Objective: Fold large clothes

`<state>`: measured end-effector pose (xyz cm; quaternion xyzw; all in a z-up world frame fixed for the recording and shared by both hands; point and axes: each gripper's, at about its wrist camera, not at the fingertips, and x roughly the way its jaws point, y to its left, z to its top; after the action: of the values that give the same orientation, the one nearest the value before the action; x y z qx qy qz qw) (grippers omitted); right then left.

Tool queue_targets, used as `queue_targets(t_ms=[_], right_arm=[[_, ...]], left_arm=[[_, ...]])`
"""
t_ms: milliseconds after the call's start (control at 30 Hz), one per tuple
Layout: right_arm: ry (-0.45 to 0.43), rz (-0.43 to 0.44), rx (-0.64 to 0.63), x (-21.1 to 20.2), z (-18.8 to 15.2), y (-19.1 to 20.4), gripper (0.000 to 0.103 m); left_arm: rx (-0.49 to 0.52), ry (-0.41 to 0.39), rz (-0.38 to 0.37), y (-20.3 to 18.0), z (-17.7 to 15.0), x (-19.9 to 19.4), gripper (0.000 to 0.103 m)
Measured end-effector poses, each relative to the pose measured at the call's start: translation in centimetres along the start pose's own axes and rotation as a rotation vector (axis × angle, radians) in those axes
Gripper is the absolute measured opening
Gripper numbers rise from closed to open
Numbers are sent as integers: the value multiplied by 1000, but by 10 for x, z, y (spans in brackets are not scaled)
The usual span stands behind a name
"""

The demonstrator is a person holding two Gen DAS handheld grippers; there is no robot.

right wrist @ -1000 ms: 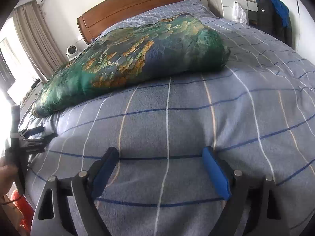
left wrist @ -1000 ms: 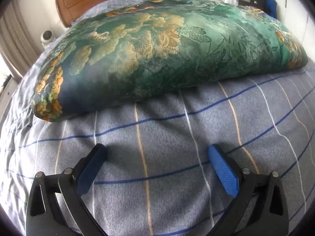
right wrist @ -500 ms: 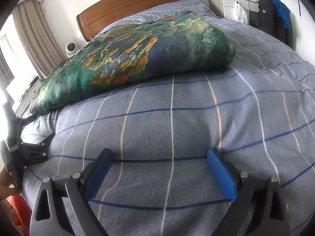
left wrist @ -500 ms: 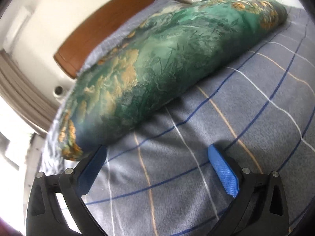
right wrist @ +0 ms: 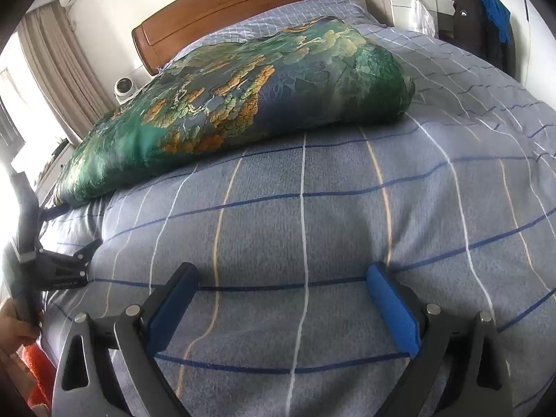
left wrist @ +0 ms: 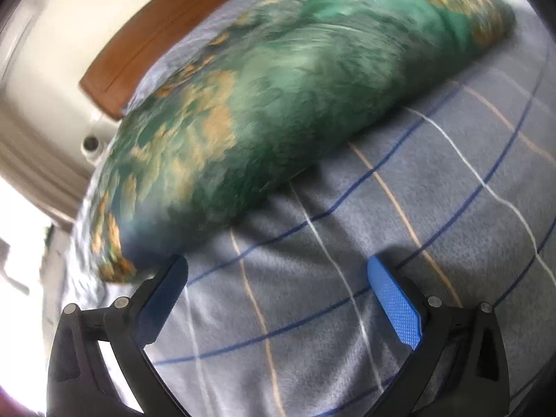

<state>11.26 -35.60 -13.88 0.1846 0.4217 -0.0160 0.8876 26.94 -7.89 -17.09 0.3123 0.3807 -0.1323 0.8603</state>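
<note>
A bulky green fabric bundle [right wrist: 243,97] with gold and blue patterning lies folded across the far half of the bed; in the blurred left wrist view it is the green bundle [left wrist: 278,104]. A grey-blue checked cover [right wrist: 312,208] spreads under both grippers. My left gripper [left wrist: 274,260] is open just above the checked cover [left wrist: 347,226], its left finger beside the bundle's near-left corner. My right gripper [right wrist: 281,267] is open wide over the cover, nothing pinched between its pads. At the bed's left edge, in the right wrist view, the left gripper [right wrist: 78,226] is held by a hand [right wrist: 10,326].
A wooden headboard [right wrist: 236,3] stands at the far end of the bed. A small white camera [right wrist: 123,88] sits beside it, with curtains [right wrist: 62,69] to the left. A white cabinet [right wrist: 413,3] and a dark and blue jacket [right wrist: 486,17] are at the far right.
The left wrist view has rolled and slid toward the bundle's near-left corner, which is now beside its left finger. The right gripper's jaws have spread a little wider; it has stayed in place.
</note>
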Motion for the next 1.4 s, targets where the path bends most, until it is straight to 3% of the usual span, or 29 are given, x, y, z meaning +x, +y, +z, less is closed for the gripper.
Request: queue_targets(t_ms=[100, 233, 433, 1400], right_arm=[[2, 0, 2, 0, 0, 1, 97], [3, -5, -2, 0, 0, 2, 98], [6, -4, -8, 1, 0, 3, 100], [7, -43, -34, 5, -2, 8, 102]], left_arm=[[-203, 33, -98, 23, -11, 8, 103], [-359, 75, -251, 49, -16, 23, 103], [-323, 62, -217, 43, -15, 17, 103], [-332, 64, -225, 38, -15, 16, 103]])
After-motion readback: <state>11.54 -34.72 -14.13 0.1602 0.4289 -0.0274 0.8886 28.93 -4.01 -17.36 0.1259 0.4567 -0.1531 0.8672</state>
